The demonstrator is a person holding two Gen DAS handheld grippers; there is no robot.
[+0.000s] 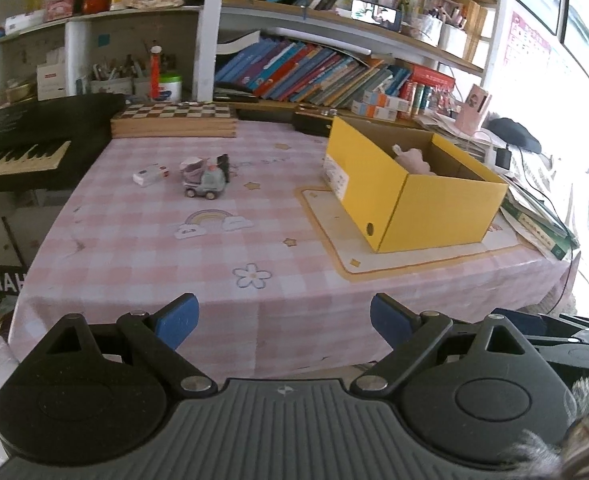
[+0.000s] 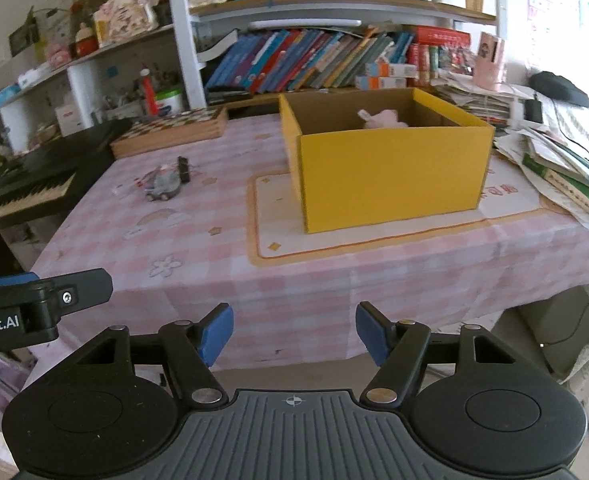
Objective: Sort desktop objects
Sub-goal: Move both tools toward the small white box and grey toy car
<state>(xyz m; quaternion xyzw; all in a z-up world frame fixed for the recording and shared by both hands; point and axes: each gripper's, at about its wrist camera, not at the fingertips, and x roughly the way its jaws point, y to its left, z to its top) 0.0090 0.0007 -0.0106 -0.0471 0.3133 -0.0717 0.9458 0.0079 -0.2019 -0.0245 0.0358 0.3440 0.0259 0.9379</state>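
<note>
A yellow cardboard box [image 1: 434, 208] [image 2: 390, 180] stands open on a cream mat at the table's right, with a pink soft toy [image 1: 412, 158] [image 2: 384, 119] inside. On the pink checked tablecloth at the far left lie a grey toy truck [image 1: 204, 182] [image 2: 164, 186], a small white packet [image 1: 150, 174] and a small black block [image 1: 223, 166] [image 2: 183, 169]. My left gripper [image 1: 284, 320] is open and empty, back at the table's near edge. My right gripper [image 2: 294, 332] is open and empty, also at the near edge, in front of the box.
A wooden chessboard [image 1: 174, 118] [image 2: 174, 130] lies at the back. A black keyboard [image 1: 26, 148] [image 2: 22, 188] borders the table's left. Stacked books and papers [image 2: 566, 176] crowd the right edge. Bookshelves [image 1: 314, 76] stand behind. The left gripper's body [image 2: 34, 304] shows at left.
</note>
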